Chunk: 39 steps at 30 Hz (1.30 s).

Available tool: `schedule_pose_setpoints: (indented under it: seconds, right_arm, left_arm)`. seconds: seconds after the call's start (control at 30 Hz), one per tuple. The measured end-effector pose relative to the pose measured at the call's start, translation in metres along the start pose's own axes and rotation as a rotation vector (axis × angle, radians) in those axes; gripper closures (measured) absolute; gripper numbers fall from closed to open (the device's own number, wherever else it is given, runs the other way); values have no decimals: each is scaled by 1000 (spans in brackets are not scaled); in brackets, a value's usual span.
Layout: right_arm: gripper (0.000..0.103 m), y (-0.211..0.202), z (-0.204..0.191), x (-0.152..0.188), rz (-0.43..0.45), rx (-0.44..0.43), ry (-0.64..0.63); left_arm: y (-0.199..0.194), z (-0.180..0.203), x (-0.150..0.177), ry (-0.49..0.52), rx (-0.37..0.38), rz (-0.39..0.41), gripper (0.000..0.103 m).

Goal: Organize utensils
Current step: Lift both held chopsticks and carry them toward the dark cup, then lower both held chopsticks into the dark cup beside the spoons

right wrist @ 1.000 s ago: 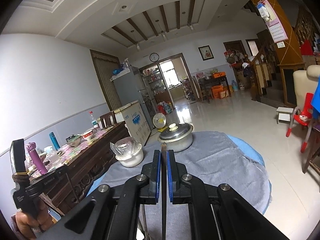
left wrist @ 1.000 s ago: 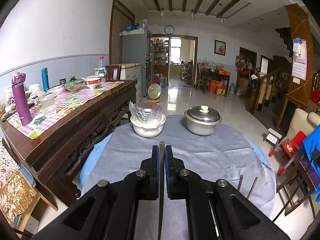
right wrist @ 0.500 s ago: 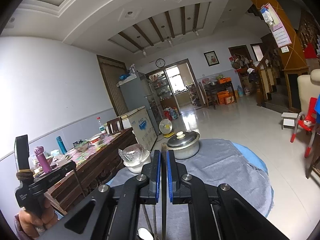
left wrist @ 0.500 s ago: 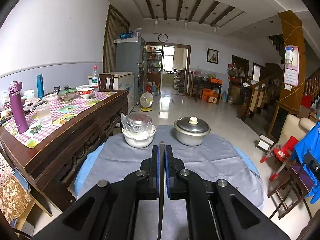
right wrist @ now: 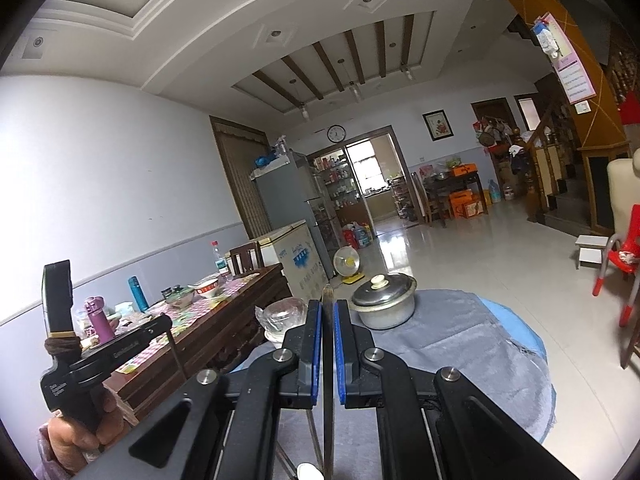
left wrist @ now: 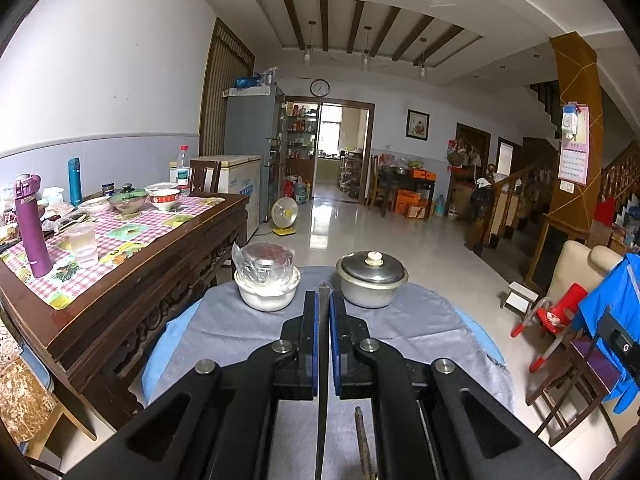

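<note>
Only the right wrist view showed the other tool: the left tongs (right wrist: 60, 300) stood at the far left of that picture, raised upright beside the wooden side table (right wrist: 224, 320), with the person's left hand (right wrist: 80, 420) wrapped round the grip below them. From that angle their fingers could not be made out. The left wrist view settled it: the left tongs (left wrist: 323, 320) were pinched narrow on a thin metal utensil (left wrist: 322, 360), a flat handle that ran up between the blue pads (left wrist: 315, 344) and stuck out a little past the tips. A second slim metal rod (left wrist: 362, 440) showed low in that view, just right of the held one; whether it lay on the cloth could not be told.

Likewise the right tongs (right wrist: 328, 340) were closed narrow on their own thin metal utensil (right wrist: 328, 320), its rounded tip poking out beyond the fingertips. A small white rounded object (right wrist: 308, 472) sat at the bottom edge of that view, too cropped to name.

Both tools pointed roughly level across the round table (left wrist: 400, 332) with its grey cloth, toward a lidded steel pot (left wrist: 372, 280) and a white bowl (left wrist: 266, 296) with a plastic-wrapped glass dish on it, side by side at the far edge. The left wrist view showed more of the side table's top: a purple flask (left wrist: 31, 228), a clear cup (left wrist: 83, 244) and bowls on a checked runner. The right tool was tilted, so the room leaned in its picture.
</note>
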State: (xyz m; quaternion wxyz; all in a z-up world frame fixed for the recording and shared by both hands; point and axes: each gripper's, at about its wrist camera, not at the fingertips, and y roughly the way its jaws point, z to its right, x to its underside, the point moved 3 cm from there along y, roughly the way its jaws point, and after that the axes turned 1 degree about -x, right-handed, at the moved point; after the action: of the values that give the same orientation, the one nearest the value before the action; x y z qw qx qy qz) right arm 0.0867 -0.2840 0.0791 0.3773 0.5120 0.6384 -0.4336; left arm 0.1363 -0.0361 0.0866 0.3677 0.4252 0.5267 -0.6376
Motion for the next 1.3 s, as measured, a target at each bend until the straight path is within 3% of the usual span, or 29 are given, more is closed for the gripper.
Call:
schedule_pose_setpoints:
  seconds: [0.63, 1.3]
  right_arm:
    - [96, 8, -17, 10, -14, -56, -5]
    - [96, 28, -25, 26, -49, -61, 3]
  left_arm:
    - [-2, 7, -3, -19, 46, 16, 98]
    - [12, 11, 8, -64, 109, 9, 98]
